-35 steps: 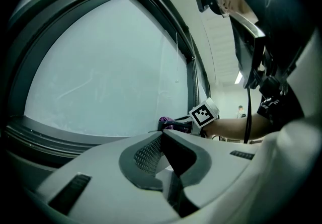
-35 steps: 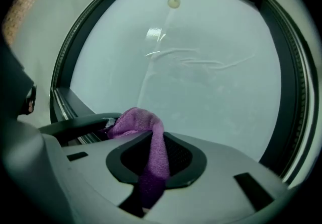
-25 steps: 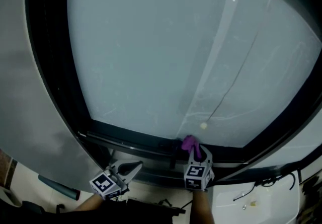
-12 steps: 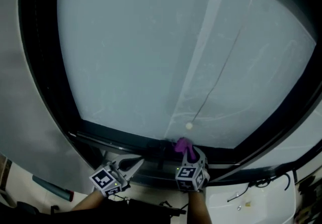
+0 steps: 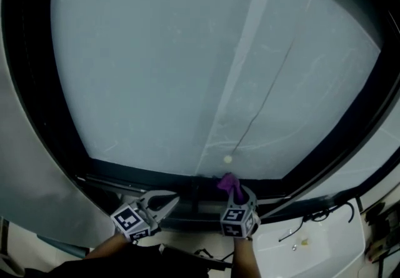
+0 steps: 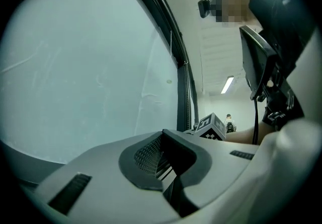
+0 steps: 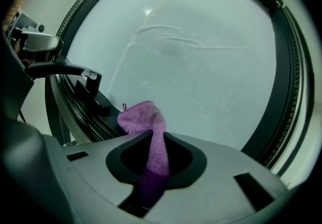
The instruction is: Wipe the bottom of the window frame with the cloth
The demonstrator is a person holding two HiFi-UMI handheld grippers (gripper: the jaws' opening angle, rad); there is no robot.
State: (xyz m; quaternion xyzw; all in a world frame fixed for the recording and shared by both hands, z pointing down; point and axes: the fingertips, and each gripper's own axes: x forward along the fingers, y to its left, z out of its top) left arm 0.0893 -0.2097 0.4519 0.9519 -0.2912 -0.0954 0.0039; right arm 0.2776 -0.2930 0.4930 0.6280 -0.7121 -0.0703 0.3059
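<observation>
At the left, the left gripper (image 6: 162,160) hung low beside the sill. Its fingers looked pressed together with nothing between them, and it touched no part of the window. Above and across ran the dark bottom rail of the window frame (image 5: 156,178), a set of grooved tracks under the frosted pane (image 5: 187,70). A thin cord ending in a pale bead (image 5: 227,159) hung just over the rail near its middle.

To the right of centre, the right gripper (image 7: 153,142) had its fingers clenched on the purple cloth (image 7: 143,120). A narrow band of the cloth ran down between the fingers. A bunched, rounded wad stood out past the tips, at or just above the rail; whether it actually touched could not be told.

The cloth looked like terry microfibre: light, soft and quite limp, with no stiffness of its own. It would probably fold over or drag back when pushed along the grooves, and its small loop tag might catch on an edge. The short hold close behind the wad seemed the right one, since it left little slack and let the fingers press the wad down into the tracks.
</observation>
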